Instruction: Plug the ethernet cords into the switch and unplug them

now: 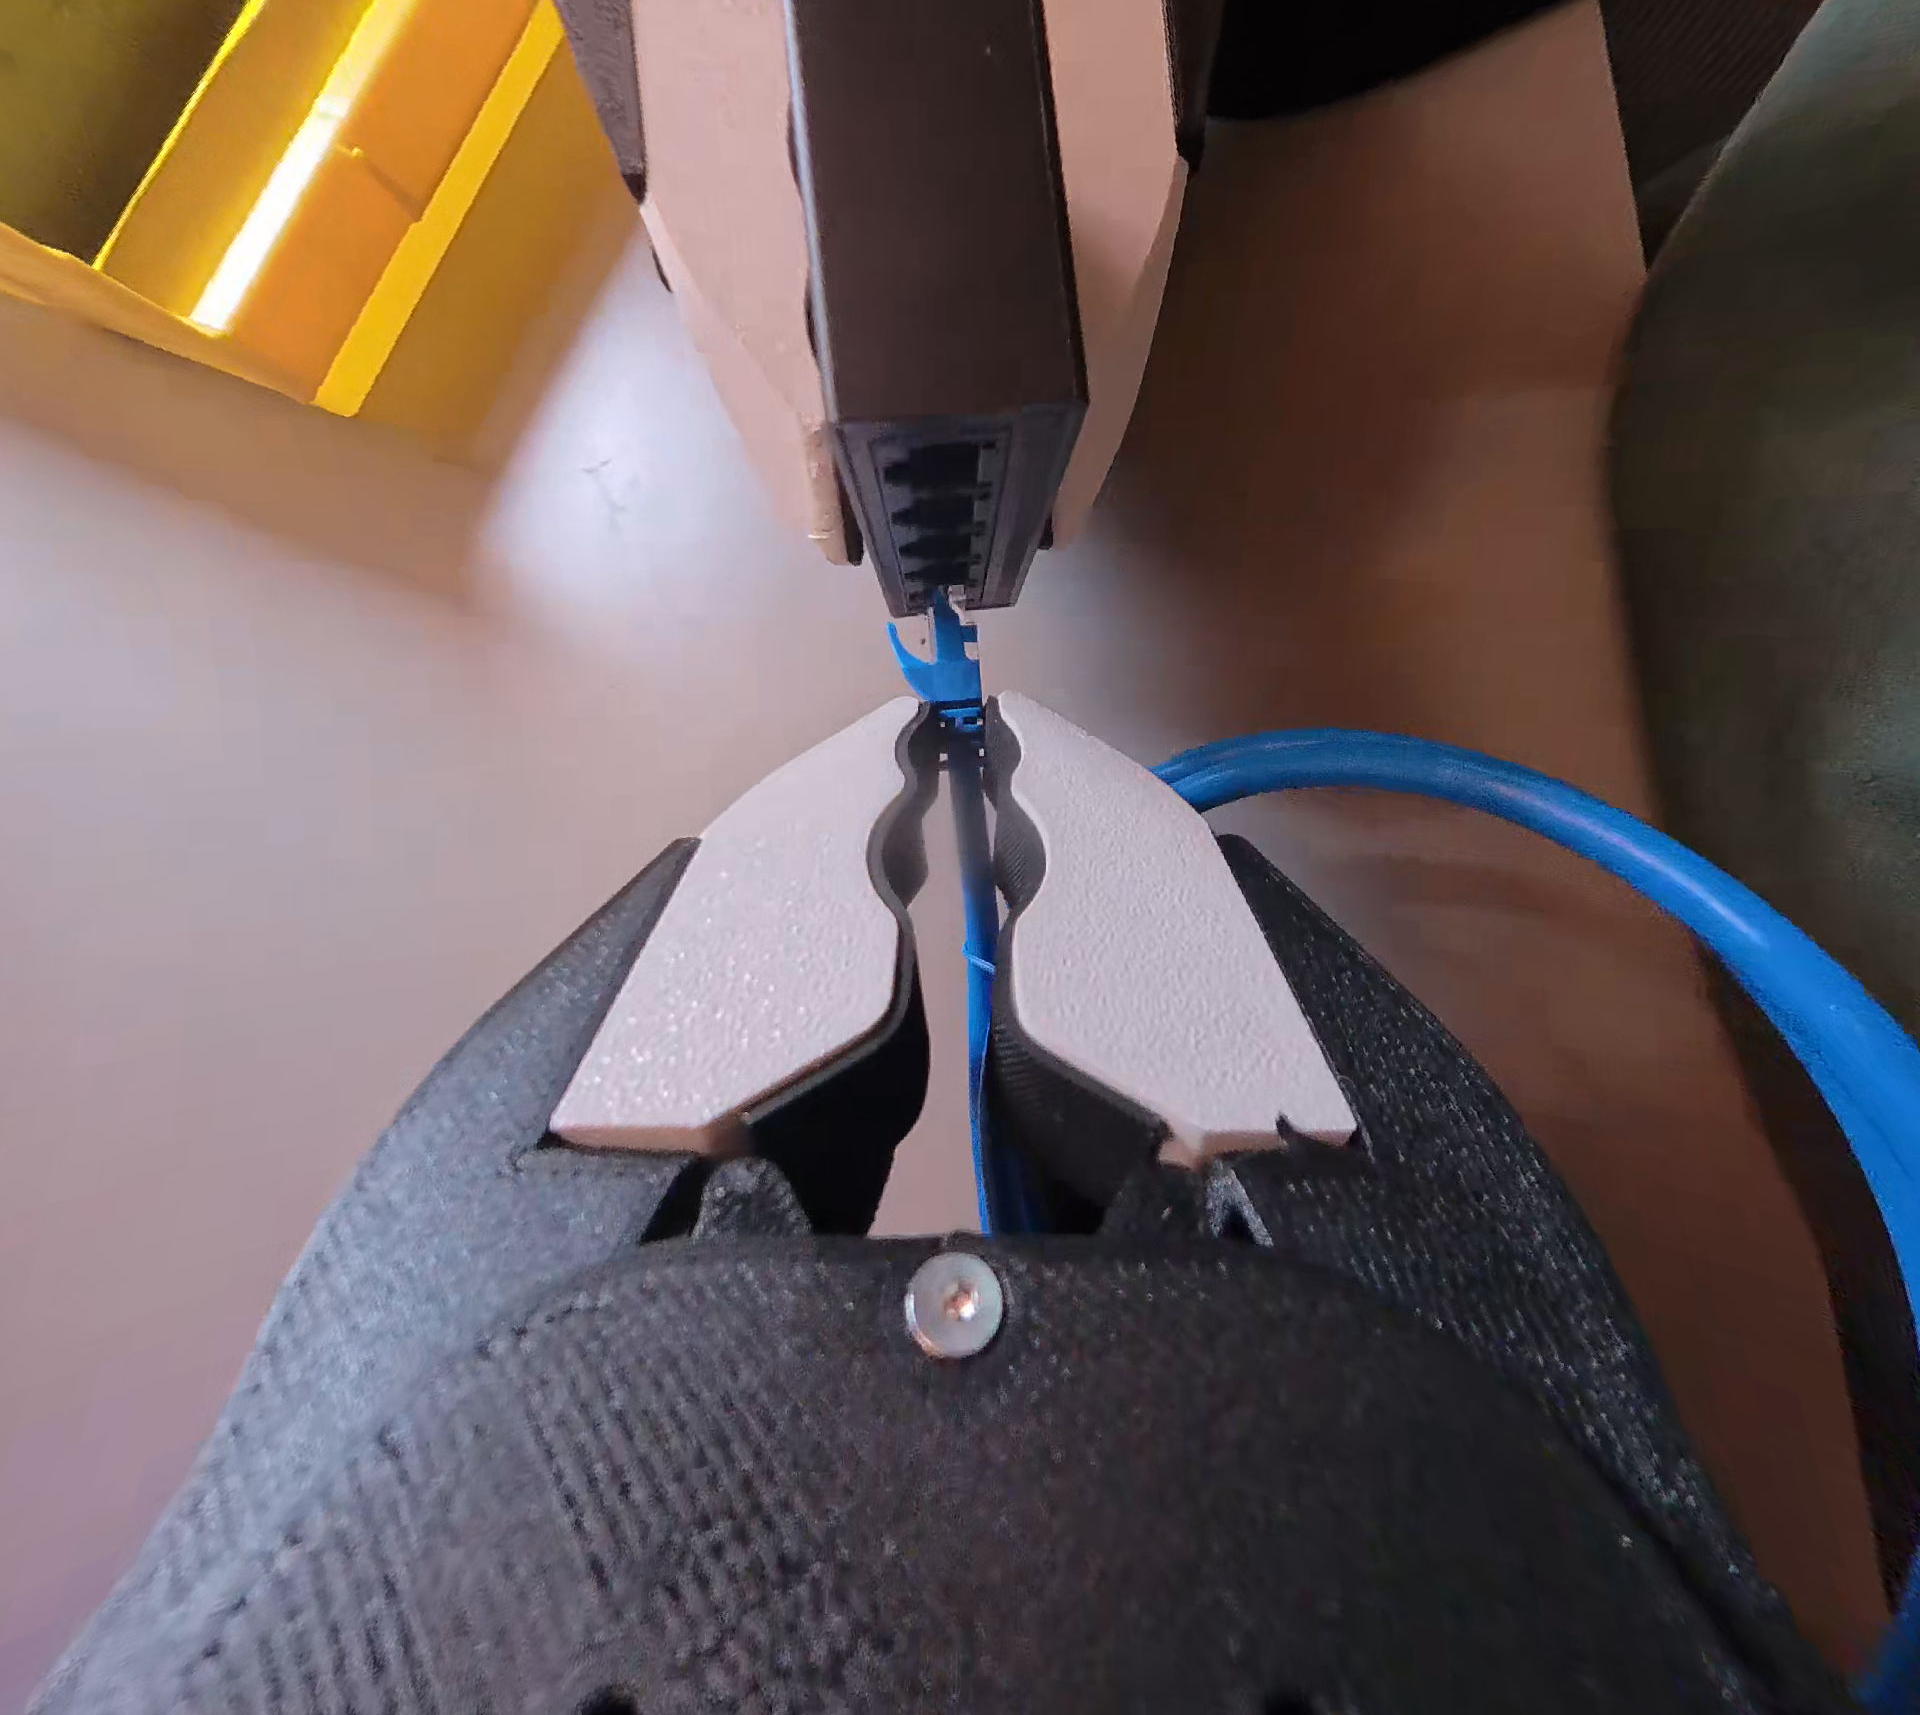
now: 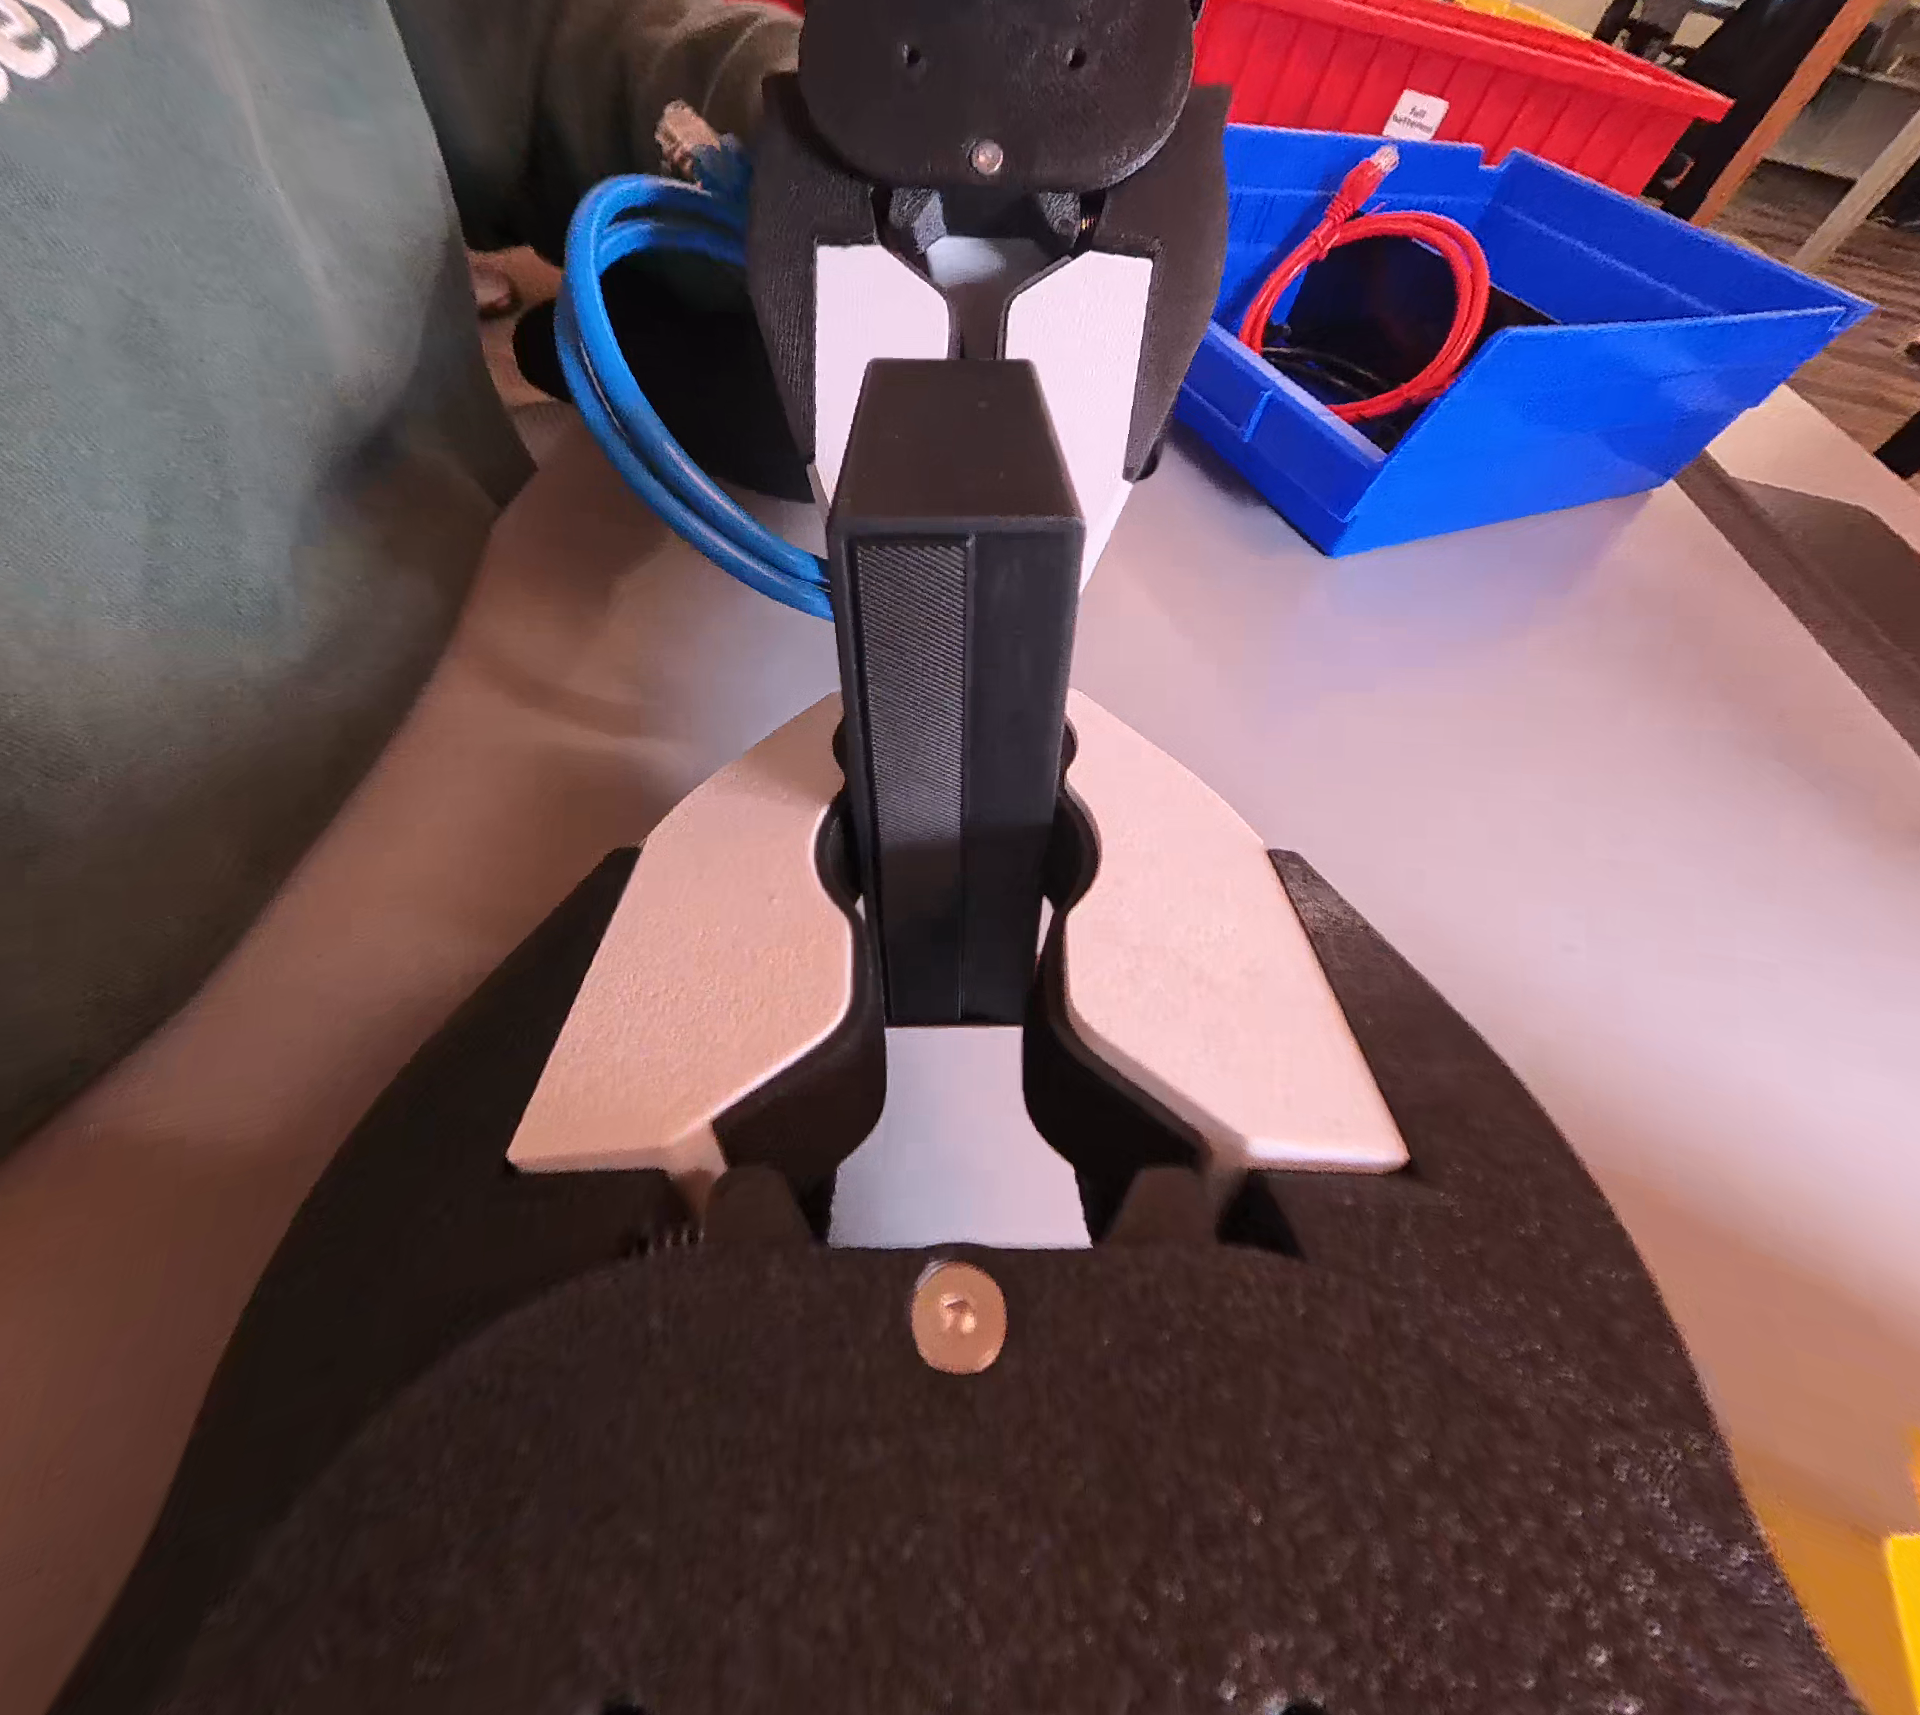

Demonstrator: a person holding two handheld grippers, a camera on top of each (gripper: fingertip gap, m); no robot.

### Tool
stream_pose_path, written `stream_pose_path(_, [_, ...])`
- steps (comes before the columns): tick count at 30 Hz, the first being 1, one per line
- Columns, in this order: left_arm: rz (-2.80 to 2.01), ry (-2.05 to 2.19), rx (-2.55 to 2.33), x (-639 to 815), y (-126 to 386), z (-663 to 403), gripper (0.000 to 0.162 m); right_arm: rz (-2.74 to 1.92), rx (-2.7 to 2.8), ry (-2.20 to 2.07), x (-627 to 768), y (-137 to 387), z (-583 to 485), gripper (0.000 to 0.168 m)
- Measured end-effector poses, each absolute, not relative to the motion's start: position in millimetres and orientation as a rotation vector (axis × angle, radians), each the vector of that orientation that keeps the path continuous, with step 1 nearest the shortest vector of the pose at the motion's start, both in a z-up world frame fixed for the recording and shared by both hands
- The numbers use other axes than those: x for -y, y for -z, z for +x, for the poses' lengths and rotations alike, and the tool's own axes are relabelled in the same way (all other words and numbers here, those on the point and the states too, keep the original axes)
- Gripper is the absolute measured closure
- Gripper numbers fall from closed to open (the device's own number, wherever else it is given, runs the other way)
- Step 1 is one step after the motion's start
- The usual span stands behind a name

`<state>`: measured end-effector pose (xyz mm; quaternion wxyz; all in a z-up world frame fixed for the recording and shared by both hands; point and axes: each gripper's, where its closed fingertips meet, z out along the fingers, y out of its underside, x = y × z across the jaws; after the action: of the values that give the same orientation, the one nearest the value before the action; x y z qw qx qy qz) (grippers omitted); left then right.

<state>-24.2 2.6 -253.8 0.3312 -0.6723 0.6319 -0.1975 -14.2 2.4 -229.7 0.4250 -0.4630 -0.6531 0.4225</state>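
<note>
The black switch point(image 1: 935, 211) is held up in the air by my right gripper point(image 2: 954, 792), which is shut on its rear end point(image 2: 951, 730). Its port face point(image 1: 945, 512) points at my left gripper point(image 1: 958, 715). My left gripper is shut on the blue ethernet cord point(image 1: 1558, 834) just behind its plug point(image 1: 940, 652). The plug tip sits at the lowest port of the switch. The rest of the blue cord hangs in a coil at the left point(image 2: 623, 377). The left gripper shows beyond the switch in the right wrist view point(image 2: 987, 294).
A blue bin point(image 2: 1558, 418) holding a coiled red ethernet cord point(image 2: 1371, 294) stands on the white table point(image 2: 1455, 730), with a red bin point(image 2: 1434, 55) behind it. A person in a green sweatshirt point(image 2: 208, 418) sits close at the left. A yellow bin point(image 1: 312, 159) is at the side. My two grippers' fingertips are within a few centimetres of each other.
</note>
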Motion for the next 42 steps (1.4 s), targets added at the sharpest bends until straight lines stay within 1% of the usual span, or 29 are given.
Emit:
stream_pose_path(4, [-1.795,0.573,-1.607,-7,258,-25,0.155,-1.193,1.605,-1.069,-7,231,-16,0.139])
stream_pose_path(8, [-1.815,0.765,-1.469,-11,245,-28,0.154,-1.239,1.519,-1.129,-15,216,-19,0.139])
stream_pose_path(13, [-1.871,0.896,-1.383,-13,245,-35,0.154,-1.338,1.528,-1.118,-23,216,-14,0.137])
stream_pose_path(16, [-1.893,0.942,-1.362,-12,244,-38,0.154,-1.382,1.530,-1.110,-26,218,-8,0.140])
stream_pose_path(22, [-1.919,0.964,-1.374,-9,247,-39,0.154,-1.391,1.608,-1.078,-21,228,-7,0.141])
stream_pose_path(29, [-1.935,0.977,-1.408,-2,253,-36,0.155,-1.390,1.528,-1.296,-17,229,-8,0.141])
stream_pose_path(33, [-1.954,1.040,-1.354,-4,253,-35,0.155,-1.401,1.506,-1.339,-18,232,-8,0.141])
stream_pose_path(39, [-1.985,0.986,-1.382,-4,263,-35,0.155,-1.412,1.525,-1.321,-19,238,-9,0.141])
stream_pose_path(42, [-1.963,0.977,-1.331,-12,257,-36,0.154,-1.391,1.522,-1.249,-24,235,-9,0.141])
